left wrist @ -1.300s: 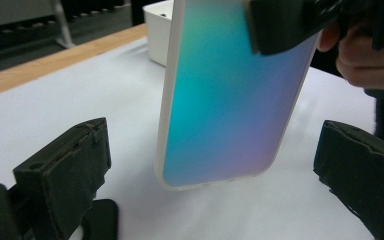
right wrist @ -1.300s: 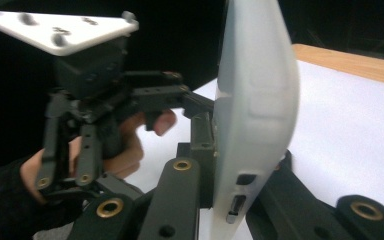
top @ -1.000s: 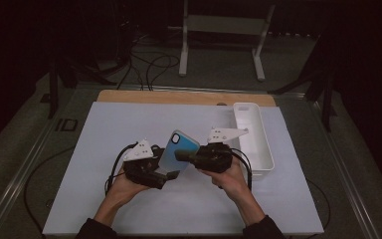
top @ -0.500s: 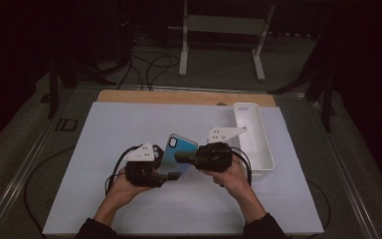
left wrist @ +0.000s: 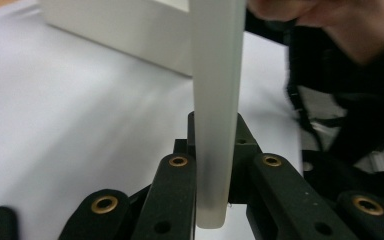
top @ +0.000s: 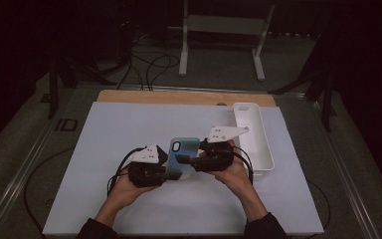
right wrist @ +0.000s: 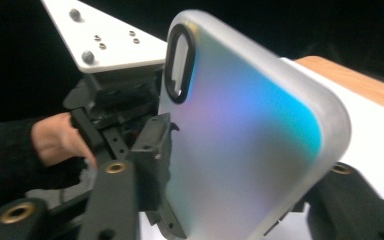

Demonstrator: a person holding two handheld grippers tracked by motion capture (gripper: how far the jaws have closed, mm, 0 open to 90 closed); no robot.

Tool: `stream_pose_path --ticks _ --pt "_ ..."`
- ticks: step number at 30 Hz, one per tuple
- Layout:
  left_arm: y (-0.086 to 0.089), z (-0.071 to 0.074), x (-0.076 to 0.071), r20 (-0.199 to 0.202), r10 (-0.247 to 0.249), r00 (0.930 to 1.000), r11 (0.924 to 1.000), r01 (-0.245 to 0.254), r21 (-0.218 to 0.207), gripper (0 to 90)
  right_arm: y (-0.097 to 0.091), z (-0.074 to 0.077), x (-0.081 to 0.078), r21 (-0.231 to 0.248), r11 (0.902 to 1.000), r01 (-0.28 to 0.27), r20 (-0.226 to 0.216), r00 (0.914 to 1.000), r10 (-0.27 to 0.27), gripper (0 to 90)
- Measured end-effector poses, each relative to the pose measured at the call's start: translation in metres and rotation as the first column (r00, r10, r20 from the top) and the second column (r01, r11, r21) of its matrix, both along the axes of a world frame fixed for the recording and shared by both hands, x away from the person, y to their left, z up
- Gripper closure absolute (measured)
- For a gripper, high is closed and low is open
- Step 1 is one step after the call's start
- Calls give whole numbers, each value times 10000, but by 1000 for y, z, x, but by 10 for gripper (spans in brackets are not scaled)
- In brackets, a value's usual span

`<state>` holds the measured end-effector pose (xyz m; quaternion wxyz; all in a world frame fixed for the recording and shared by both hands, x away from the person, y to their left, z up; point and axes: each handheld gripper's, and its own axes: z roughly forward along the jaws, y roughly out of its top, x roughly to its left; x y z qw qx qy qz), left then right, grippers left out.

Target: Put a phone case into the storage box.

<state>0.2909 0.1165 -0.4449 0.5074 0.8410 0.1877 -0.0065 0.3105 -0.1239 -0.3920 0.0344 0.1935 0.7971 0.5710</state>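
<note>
A phone case (top: 183, 154) with a blue-to-violet sheen and a black-rimmed camera cutout hangs above the table between both grippers. My left gripper (top: 170, 172) reaches in from the left and its jaws have just been closing. In the left gripper view they clamp the case's frosted edge (left wrist: 217, 100), so my left gripper (left wrist: 215, 165) is shut on it. My right gripper (top: 183, 160) comes in from the right and its jaws have just been opening. In the right gripper view my right gripper (right wrist: 230, 200) stands apart from the case's back (right wrist: 245, 150), which is still between the jaws.
A long white tray (top: 266, 144) stands at the right of the white table sheet (top: 129, 129), close behind my right hand. A wooden strip (top: 179, 97) runs along the far edge. Cables and a metal stand (top: 219, 50) lie on the floor beyond.
The case has shifted slightly to the right and lower between the two grippers. Both hands have kept their places.
</note>
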Motion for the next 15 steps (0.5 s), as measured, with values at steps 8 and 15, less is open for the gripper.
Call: stream_pose_path --ticks 8,15 --pt "2 3 -1 404 598 9974 9982 -601 68 859 1 -3 -1 -314 9944 1013 -138 9947 -1018 202" --pt "3 4 -1 530 1082 9927 9940 -1090 106 859 -1 -4 -2 -349 9844 1725 -79 9849 -1729 97"
